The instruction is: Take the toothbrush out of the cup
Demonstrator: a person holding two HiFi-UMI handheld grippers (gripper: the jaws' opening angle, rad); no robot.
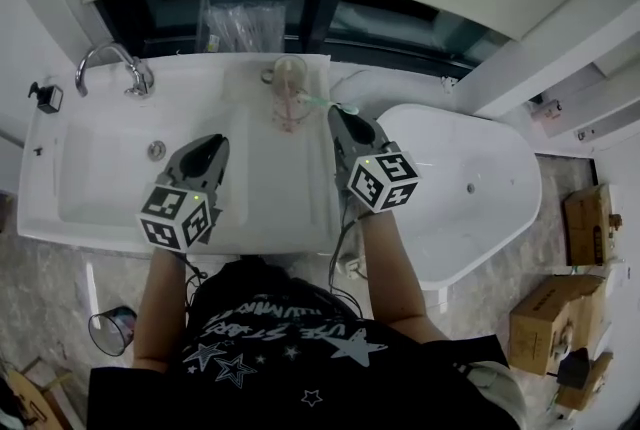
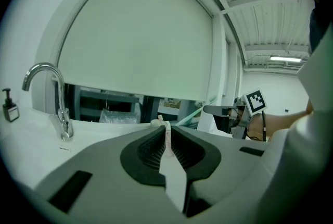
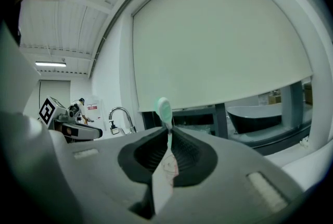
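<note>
A clear cup [image 1: 288,83] with a pink pattern stands at the back of the white counter, right of the basin. My right gripper [image 1: 337,114] is just right of it, shut on the handle of a pale green toothbrush [image 1: 318,101]. In the right gripper view the brush head [image 3: 163,108] sticks up in the air past the closed jaws of the right gripper [image 3: 169,133], and the cup is hidden. My left gripper [image 1: 216,144] hovers over the basin, shut and holding nothing. In the left gripper view the left gripper [image 2: 167,132] points at the cup [image 2: 159,123], and the toothbrush [image 2: 190,115] slants beside it.
A chrome faucet [image 1: 118,64] and a black soap dispenser [image 1: 46,97] are at the basin's [image 1: 100,178] left. A white bathtub [image 1: 480,193] lies to the right. A plastic bag [image 1: 236,24] sits behind the cup. Cardboard boxes [image 1: 556,318] stand on the floor at the right.
</note>
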